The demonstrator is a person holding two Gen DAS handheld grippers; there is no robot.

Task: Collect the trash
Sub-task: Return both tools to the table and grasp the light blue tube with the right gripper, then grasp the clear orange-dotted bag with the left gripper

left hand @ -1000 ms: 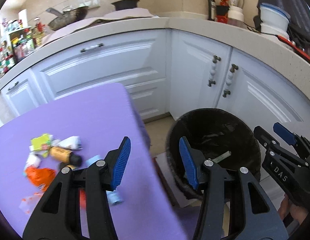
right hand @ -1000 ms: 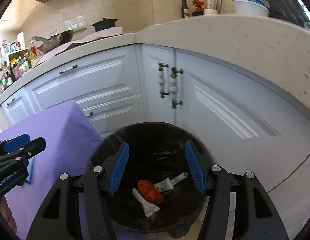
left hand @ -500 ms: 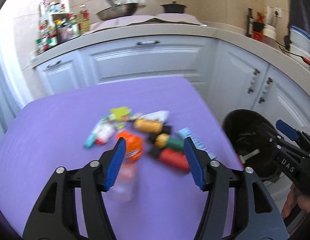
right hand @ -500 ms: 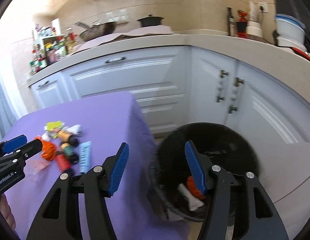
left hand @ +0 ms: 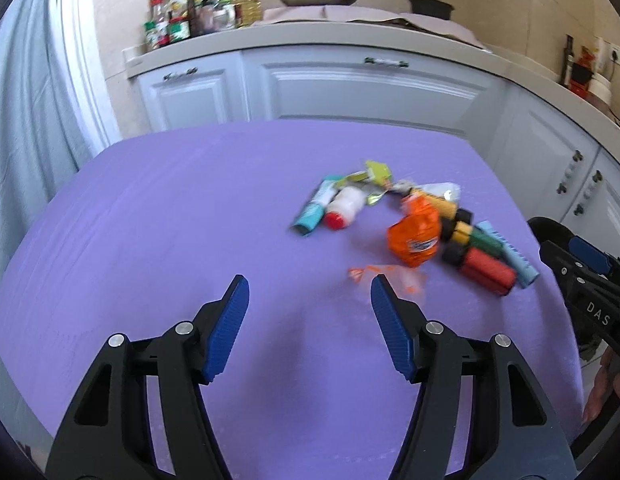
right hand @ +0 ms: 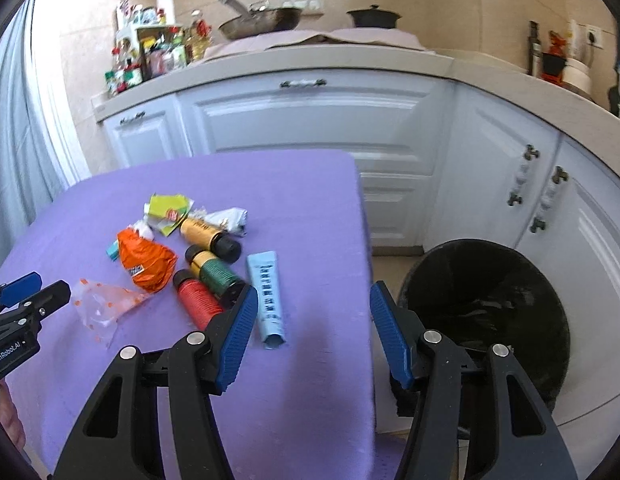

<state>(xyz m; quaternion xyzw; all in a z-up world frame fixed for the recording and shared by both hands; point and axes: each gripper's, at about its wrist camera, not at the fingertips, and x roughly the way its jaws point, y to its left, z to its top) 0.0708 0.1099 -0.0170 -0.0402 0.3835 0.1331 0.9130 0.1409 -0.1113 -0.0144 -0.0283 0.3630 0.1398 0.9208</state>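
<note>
A heap of trash lies on the purple table [left hand: 169, 220]: an orange wrapper [left hand: 416, 236], a red bottle [left hand: 486, 270], a white bottle with a red cap [left hand: 346, 208] and a teal tube [left hand: 316, 208]. My left gripper [left hand: 309, 284] hovers open over bare cloth, near a clear speckled bag [right hand: 99, 304], with nothing between its fingers. My right gripper [right hand: 313, 292] is open and empty above the table's right edge, just right of a light blue tube [right hand: 267, 292] and a green bottle [right hand: 215, 272]. The black bin [right hand: 482, 300] stands on the floor to its right.
White cabinets [right hand: 310, 120] and a counter with a pan [right hand: 257, 20], a pot and spice jars run behind the table. A curtain [left hand: 25, 100] hangs at the left. The person's hand [left hand: 606, 384] shows at the right edge.
Both grippers have swung left, away from the bin and over the table. The left jaws stand wider than a second ago. The right jaws are unchanged.
</note>
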